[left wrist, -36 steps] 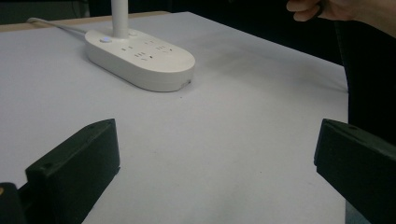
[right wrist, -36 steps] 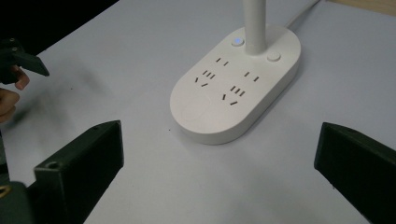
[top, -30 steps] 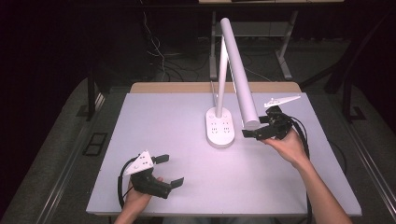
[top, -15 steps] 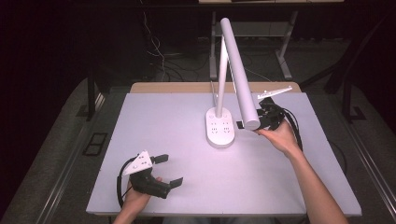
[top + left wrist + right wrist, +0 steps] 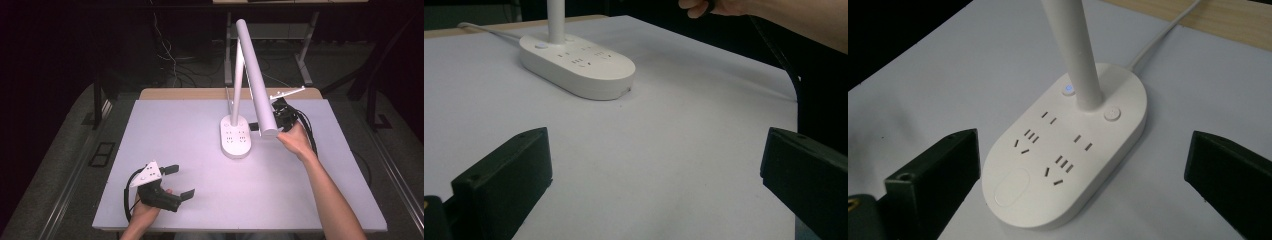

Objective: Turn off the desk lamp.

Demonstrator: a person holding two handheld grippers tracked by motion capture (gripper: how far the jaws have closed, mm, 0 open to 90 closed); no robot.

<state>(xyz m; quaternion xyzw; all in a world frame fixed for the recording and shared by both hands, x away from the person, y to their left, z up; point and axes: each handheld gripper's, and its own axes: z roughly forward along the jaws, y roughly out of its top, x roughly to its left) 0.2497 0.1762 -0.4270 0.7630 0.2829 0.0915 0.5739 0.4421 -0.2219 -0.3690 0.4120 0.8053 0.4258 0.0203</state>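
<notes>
Above — right gripper (image 5: 254, 126) (fingers spread) over lamp base (image 5: 1068, 150).

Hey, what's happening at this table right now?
A person holds a black two-jaw gripper in each hand over a white table. The right gripper is open beside the white desk lamp, aimed at its oval base with sockets. The left gripper rests open near the table's front edge, holding nothing.
</notes>
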